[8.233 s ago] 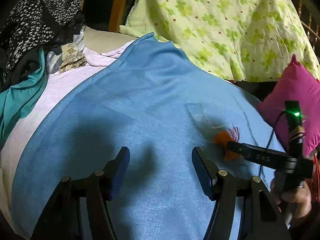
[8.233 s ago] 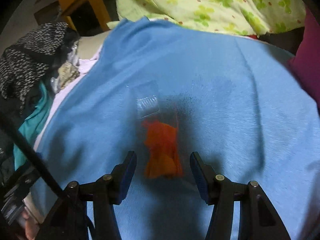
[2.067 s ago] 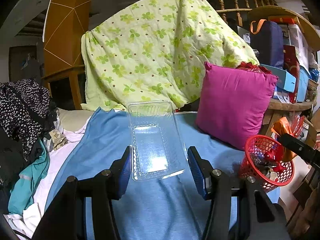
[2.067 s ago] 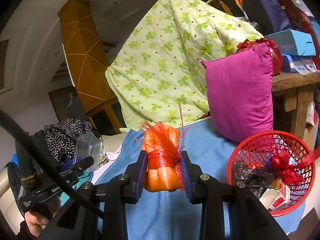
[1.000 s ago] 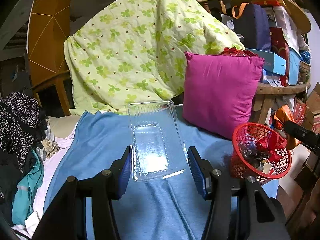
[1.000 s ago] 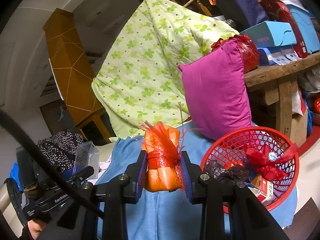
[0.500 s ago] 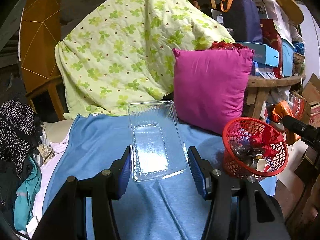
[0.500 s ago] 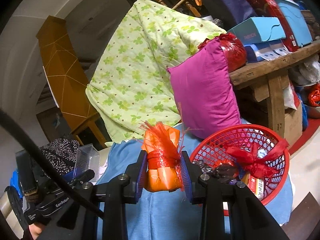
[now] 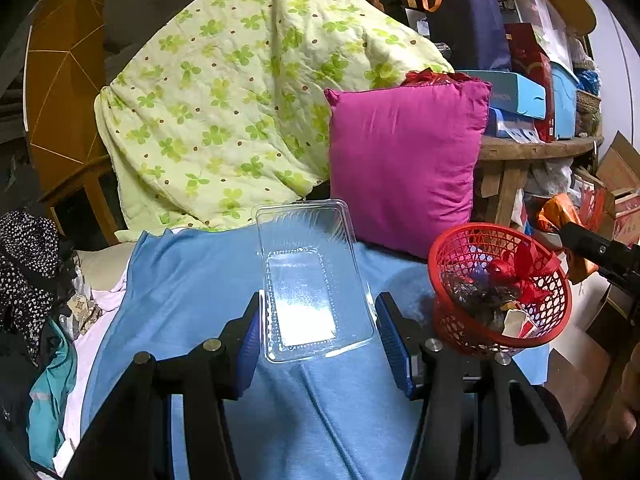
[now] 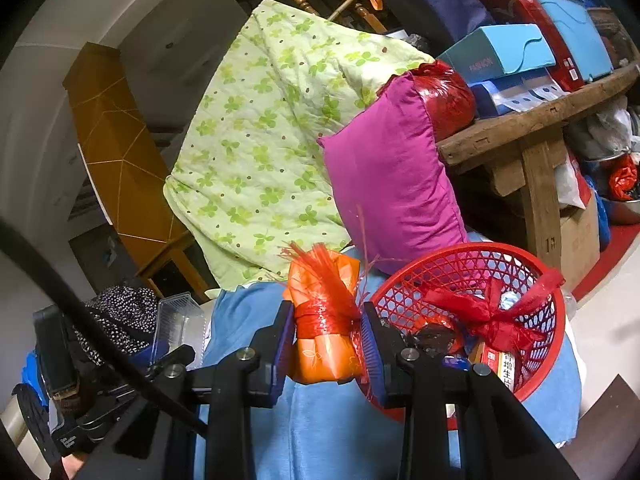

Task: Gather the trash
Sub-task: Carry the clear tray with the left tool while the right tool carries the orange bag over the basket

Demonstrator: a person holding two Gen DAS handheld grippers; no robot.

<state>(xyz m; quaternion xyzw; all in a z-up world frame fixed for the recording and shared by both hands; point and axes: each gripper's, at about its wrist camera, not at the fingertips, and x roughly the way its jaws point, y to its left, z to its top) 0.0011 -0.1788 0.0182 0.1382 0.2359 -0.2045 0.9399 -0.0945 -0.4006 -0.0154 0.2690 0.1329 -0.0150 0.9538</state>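
- Red plastic mesh basket [image 10: 532, 376], lower right, already holds several scraps; collection looks partly done.
- Clear plastic tray [image 9: 312, 280], centre frame, clamped in left gripper [image 9: 316, 336], not yet dropped.
- Orange wrapper bundle [image 10: 324, 320], centre, squeezed by right gripper [image 10: 326, 340] just beside the basket rim.

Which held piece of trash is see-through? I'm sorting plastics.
The clear plastic tray in the left claw; blue cloth shows through it. The right claw holds an opaque orange wrapper bundle tied with red mesh.
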